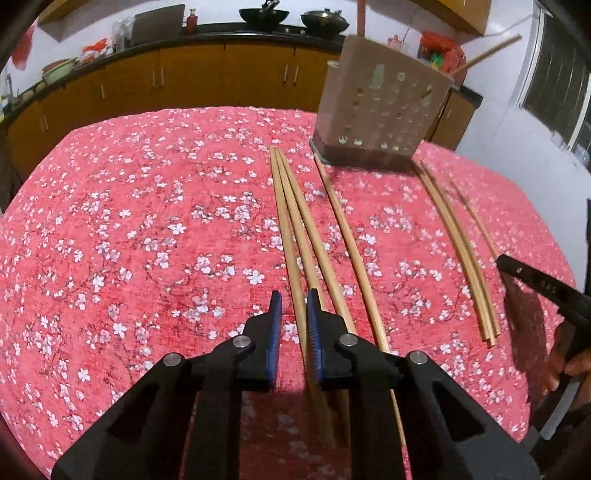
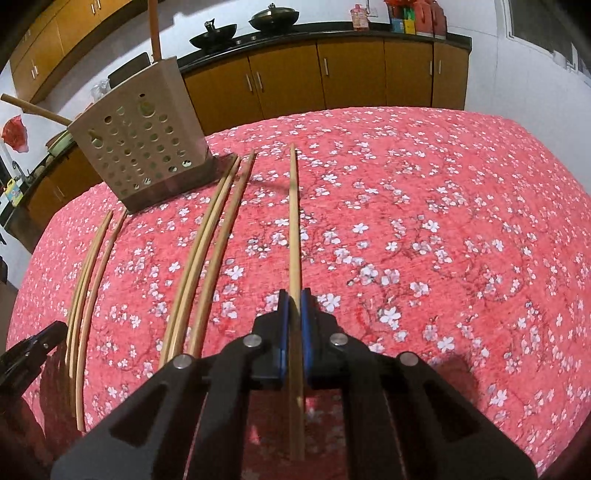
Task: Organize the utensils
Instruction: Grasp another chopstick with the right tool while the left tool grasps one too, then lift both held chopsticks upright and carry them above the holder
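Right tongs [image 2: 294, 301] are clamped on a single chopstick [image 2: 294, 221] that runs lengthwise straight away from the camera, far tip pointing toward the holder [image 2: 142, 147] end of the flowery counter [image 2: 443, 221]. Left tongs [image 1: 294, 304] are nearly closed around one stick of a bunch [image 1: 295, 221] lying the same way, tips toward the holder; can't tell if the pads actually bite yet.

A red tablecloth [image 1: 147, 240] printed with white blossoms filled the lower part of both views. Behind it, across the top of each frame, ran brown cabinets [image 2: 351, 70] under a dark counter [image 1: 221, 31]. Two black woks [image 2: 273, 18] sat on that counter at upper centre. A window [image 1: 557, 92] showed at the upper right of the left view.
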A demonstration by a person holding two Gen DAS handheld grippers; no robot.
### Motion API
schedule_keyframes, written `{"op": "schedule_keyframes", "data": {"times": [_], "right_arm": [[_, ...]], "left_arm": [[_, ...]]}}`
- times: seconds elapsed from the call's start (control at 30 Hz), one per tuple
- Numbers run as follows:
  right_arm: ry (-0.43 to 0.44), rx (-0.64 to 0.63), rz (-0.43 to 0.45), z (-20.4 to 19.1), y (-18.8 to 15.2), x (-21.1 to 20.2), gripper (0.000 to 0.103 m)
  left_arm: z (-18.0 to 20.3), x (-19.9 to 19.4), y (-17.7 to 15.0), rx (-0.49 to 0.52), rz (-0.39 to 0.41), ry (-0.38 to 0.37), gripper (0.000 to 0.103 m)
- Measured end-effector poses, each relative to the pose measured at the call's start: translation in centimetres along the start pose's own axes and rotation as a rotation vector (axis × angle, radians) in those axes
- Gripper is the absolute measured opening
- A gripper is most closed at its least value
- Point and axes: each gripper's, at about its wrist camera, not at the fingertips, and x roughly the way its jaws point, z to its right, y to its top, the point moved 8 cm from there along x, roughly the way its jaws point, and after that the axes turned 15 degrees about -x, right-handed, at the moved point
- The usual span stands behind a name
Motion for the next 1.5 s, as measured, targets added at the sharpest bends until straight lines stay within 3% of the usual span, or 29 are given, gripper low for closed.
{"op": "schedule_keyframes", "data": {"times": [0.2, 0.5, 0.7, 1.5], "right_arm": [[0.022, -0.037, 0.002, -1.3, 0.0, 0.0, 0.010], [0.008, -0.056, 0.004, -0.8, 1.1, 0.7, 0.008], [-0.005, -0.051, 0.014, -0.5, 2.4, 1.8, 0.008], [0.012, -0.035, 0.018, -0.2, 2.2, 1.8, 0.008]], "left_arm": [[0.2, 0.4, 0.3, 0.038, 0.022, 0.047, 0.009], [-3.3, 1.4, 3.8, -0.057, 0.029, 0.097, 0.007], [-4.4, 1.8, 4.7, -0.083, 0.041, 0.076, 0.008], [-4.3, 1.3, 4.4, -0.116, 0.038, 0.049, 0.009]]}}
